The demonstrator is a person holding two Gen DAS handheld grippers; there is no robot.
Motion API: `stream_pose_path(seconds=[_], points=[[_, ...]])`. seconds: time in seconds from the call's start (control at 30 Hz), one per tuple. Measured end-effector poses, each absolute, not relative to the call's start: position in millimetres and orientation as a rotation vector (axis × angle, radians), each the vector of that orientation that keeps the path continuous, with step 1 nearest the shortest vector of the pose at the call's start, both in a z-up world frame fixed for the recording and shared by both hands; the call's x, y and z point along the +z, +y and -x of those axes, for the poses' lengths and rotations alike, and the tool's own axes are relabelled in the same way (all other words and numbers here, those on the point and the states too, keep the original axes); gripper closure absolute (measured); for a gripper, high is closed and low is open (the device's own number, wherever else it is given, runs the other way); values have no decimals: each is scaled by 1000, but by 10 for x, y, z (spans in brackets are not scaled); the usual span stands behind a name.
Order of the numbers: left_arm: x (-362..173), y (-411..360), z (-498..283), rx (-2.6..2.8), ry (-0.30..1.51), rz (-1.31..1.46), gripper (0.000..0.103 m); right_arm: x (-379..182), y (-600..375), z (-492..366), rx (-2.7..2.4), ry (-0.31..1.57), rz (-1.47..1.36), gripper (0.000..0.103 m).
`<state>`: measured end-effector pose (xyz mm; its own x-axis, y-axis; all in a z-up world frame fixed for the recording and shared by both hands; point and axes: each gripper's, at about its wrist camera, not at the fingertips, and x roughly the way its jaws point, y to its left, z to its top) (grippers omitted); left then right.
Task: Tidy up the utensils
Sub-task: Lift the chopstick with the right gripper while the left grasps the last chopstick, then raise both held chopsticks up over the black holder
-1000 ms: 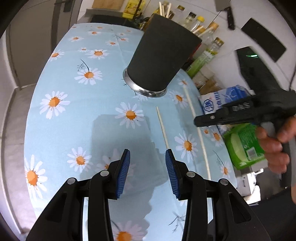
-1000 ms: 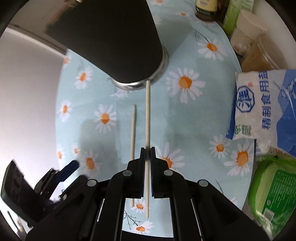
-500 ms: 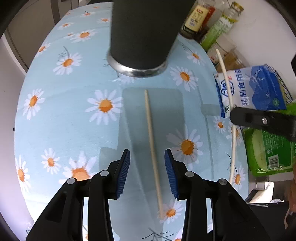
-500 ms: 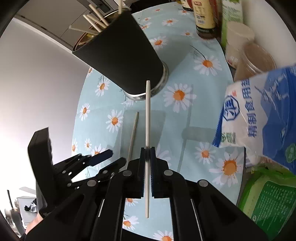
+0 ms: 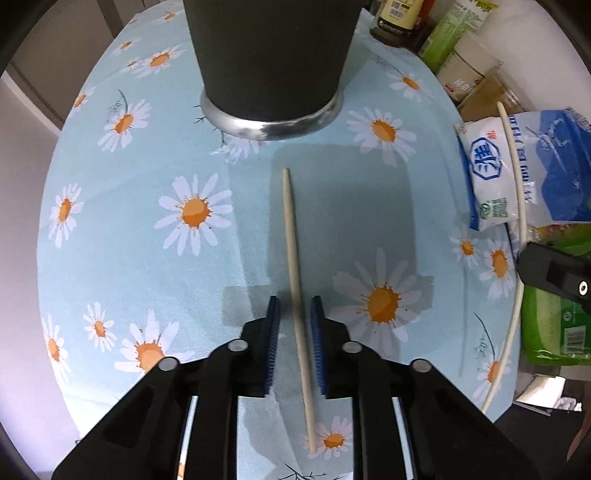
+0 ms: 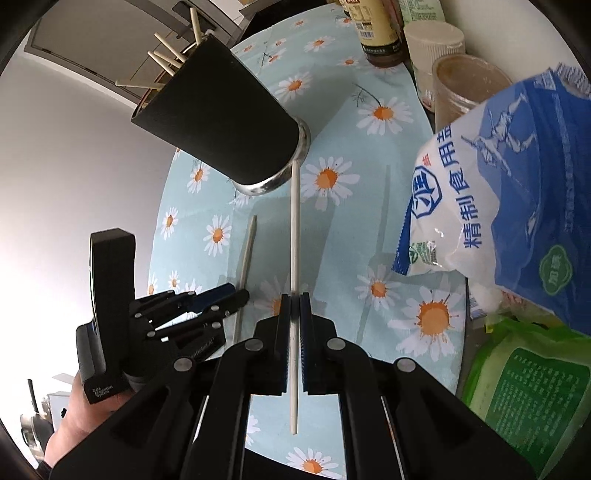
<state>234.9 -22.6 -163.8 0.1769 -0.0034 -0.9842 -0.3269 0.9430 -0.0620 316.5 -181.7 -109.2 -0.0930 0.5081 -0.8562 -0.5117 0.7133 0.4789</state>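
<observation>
A wooden chopstick (image 5: 291, 236) lies on the daisy tablecloth (image 5: 147, 229), and my left gripper (image 5: 295, 301) points down over it. Its jaws are closing, with the stick between the blue pads (image 5: 272, 325) and a thin gap on either side. My right gripper (image 6: 294, 295) is shut on a white chopstick (image 6: 294, 221), held above the cloth with its tip near the base of the black utensil cup (image 6: 218, 110). Several chopsticks (image 6: 166, 62) stand in that cup. In the right wrist view the left gripper (image 6: 236, 295) sits by the lying chopstick (image 6: 247, 254).
A blue and white salt bag (image 6: 498, 203) and a green pack (image 6: 528, 387) crowd the right side. Sauce bottles (image 6: 376, 33) and lidded jars (image 6: 461, 81) stand at the back right. The rounded table edge (image 5: 48, 258) drops off at the left.
My left gripper has moved over the lying chopstick and its jaws have narrowed around it. My right gripper has lifted its white chopstick off the cloth and tilted it up toward the cup.
</observation>
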Motion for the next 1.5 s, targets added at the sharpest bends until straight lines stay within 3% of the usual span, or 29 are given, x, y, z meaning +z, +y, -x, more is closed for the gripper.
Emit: stream_pose_path(seconds=[0.23, 0.77, 1.5], points=[[-1630, -199, -2404, 273, 1396, 299, 99, -1146, -1806, -3175, 893, 1452, -36, 97], [-1557, 1, -2046, 247, 1293, 384, 99, -1235, -1545, -2973, 925, 1458, 17, 97], [-864, 424, -1399, 158, 1082, 338, 99, -986, -826, -2422, 1020, 1315, 40, 97]])
